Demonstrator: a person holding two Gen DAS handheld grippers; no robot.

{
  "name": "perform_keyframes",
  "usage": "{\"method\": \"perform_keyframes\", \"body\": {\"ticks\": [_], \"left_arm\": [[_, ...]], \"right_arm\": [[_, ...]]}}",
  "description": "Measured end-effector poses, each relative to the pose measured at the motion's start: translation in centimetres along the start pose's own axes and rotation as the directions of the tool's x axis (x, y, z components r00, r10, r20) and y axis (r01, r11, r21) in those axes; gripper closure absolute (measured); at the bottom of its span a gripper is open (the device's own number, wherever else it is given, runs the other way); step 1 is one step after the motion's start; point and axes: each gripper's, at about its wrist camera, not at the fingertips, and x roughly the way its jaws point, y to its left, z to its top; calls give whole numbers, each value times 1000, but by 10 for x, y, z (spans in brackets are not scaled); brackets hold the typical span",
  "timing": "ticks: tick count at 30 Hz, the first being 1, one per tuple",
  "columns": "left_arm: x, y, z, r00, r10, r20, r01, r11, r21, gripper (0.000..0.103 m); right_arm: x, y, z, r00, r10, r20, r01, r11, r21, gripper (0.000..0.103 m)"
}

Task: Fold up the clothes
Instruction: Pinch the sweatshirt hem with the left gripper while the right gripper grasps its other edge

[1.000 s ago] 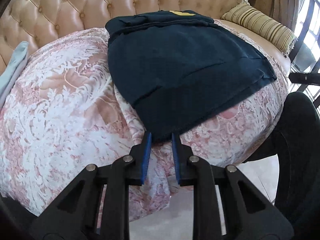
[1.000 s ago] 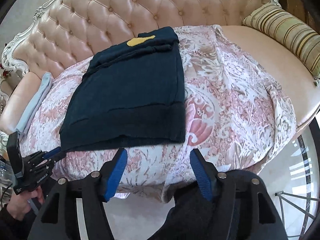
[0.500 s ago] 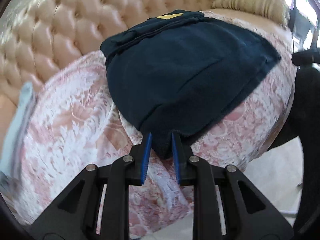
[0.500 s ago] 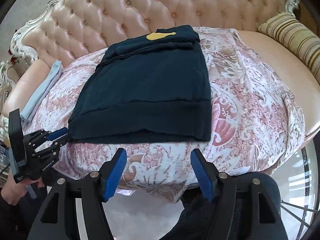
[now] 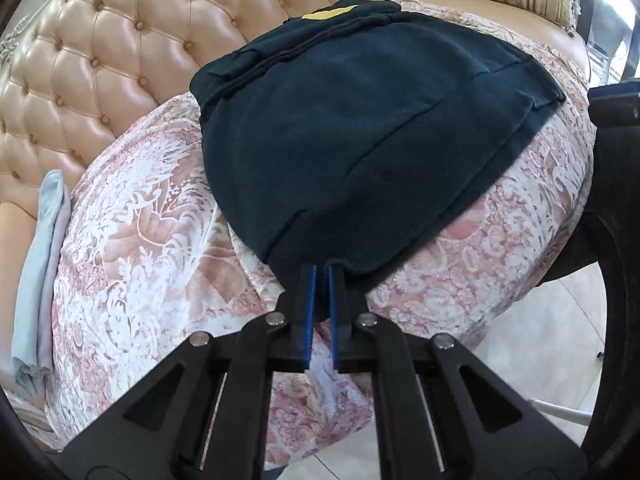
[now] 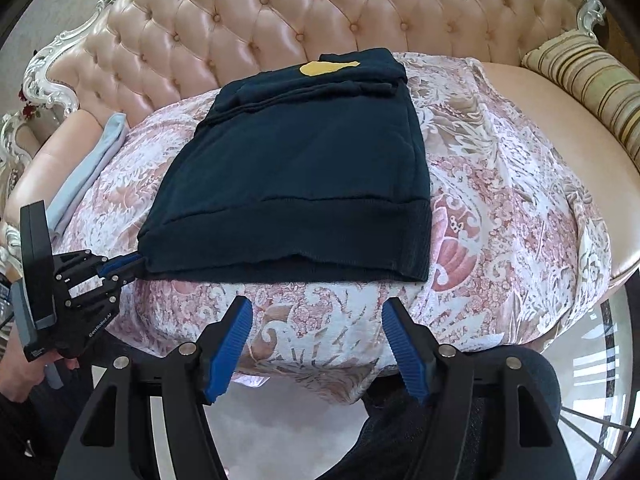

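Observation:
A dark navy sweater [image 6: 300,168] lies folded flat on the sofa, a yellow patch [image 6: 328,68] at its far end and the ribbed hem nearest me. My left gripper [image 5: 323,270] is at the hem's near left corner; its jaws are closing, and the blue pads pinch the dark fabric there. The right wrist view shows that same gripper [image 6: 124,265] biting the corner. My right gripper [image 6: 317,308] hovers open just in front of the hem's middle, with only the floral cover between its fingers.
A pink floral cover [image 6: 500,208] drapes the tufted sofa [image 6: 280,12]. A folded light-blue cloth [image 6: 92,164] lies at the left, a striped cushion [image 6: 592,80] at the right. A person's hand [image 6: 24,372] holds the left gripper. A glass table [image 6: 592,400] stands at the lower right.
The left gripper's jaws have come together on the hem corner that lay between them, and that gripper has rolled. The right gripper stays open and has hardly moved.

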Motion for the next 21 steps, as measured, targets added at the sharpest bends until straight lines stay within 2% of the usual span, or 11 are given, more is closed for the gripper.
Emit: {"method": "perform_keyframes", "body": {"ticks": [9,13,18,21], "left_arm": [[-2,0,-1,1000,-7,-13,7,1000,-1,98],[-4,1,0,1000,-12,-14,12,1000,-4,98],[-7,2,-1,1000,-16,-14,16,1000,-6,99],[-8,3,-2,1000,-18,-12,18,1000,-9,99]], "right_arm": [[-5,5,0,998,-42,52,46,995,-88,35],[-6,14,-3,989,-93,111,114,973,-201,35],[-6,24,-7,966,-188,176,240,903,-355,35],[-9,27,-10,943,-230,241,318,840,-440,35]]}}
